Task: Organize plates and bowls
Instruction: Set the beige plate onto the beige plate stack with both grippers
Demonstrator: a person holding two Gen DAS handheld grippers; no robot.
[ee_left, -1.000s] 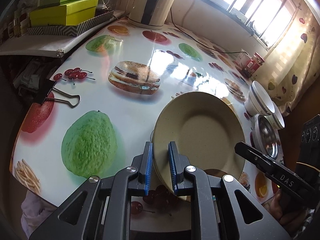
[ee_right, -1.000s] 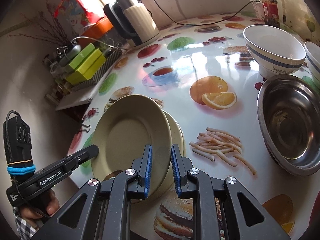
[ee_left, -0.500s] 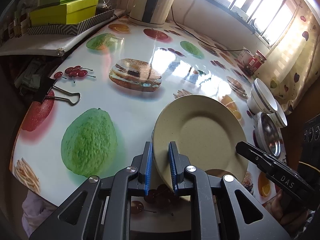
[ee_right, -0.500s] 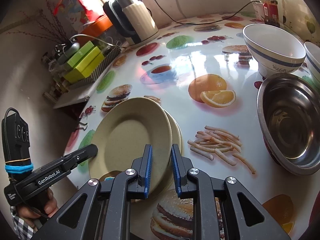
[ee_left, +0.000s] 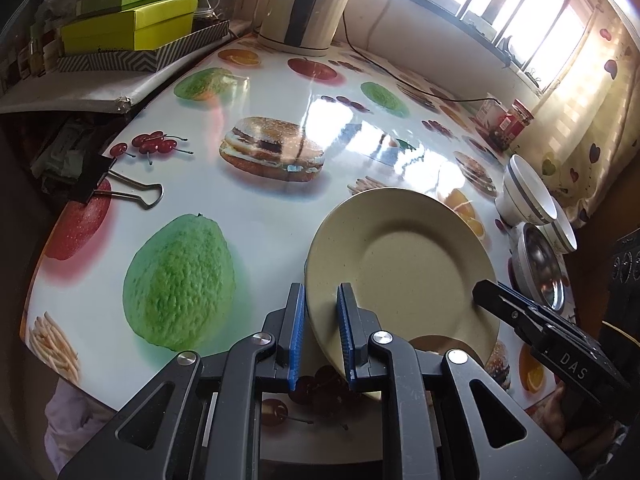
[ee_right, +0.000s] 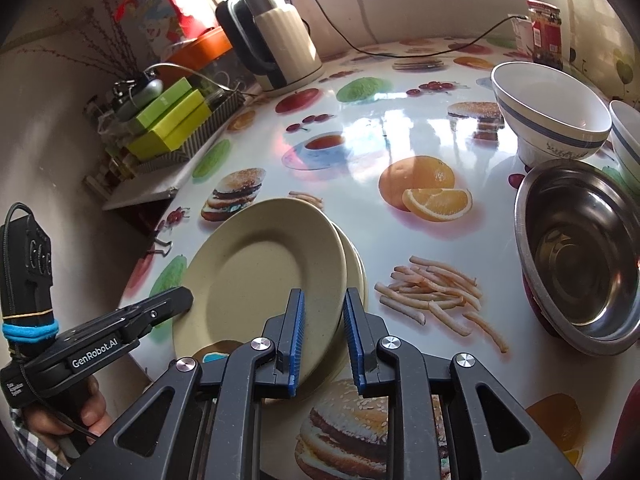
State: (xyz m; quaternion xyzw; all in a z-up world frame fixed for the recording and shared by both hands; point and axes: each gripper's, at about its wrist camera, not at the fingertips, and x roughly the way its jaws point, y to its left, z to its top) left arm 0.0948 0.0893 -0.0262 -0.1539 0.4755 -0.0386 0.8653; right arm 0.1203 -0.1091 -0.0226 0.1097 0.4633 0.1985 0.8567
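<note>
A beige plate [ee_left: 404,268] [ee_right: 256,276] is held tilted over the table's near edge, above a second beige plate [ee_right: 356,268] that lies on the table. My left gripper [ee_left: 322,304] is shut on the top plate's left rim. My right gripper [ee_right: 323,308] is shut on its right rim; it also shows in the left wrist view [ee_left: 504,304]. Two white bowls with blue bands [ee_right: 548,112] [ee_right: 628,136] and a steel bowl [ee_right: 580,248] stand at the right.
An electric kettle [ee_right: 276,40] and its cord stand at the back. Green boxes in a striped tray [ee_left: 136,20] sit on a side shelf. A binder clip [ee_left: 108,184] grips the tablecloth's left edge. A red jar [ee_right: 544,28] stands far right.
The top plate has moved slightly toward the table's near edge with both grippers, still held at both rims. Nothing was let go.
</note>
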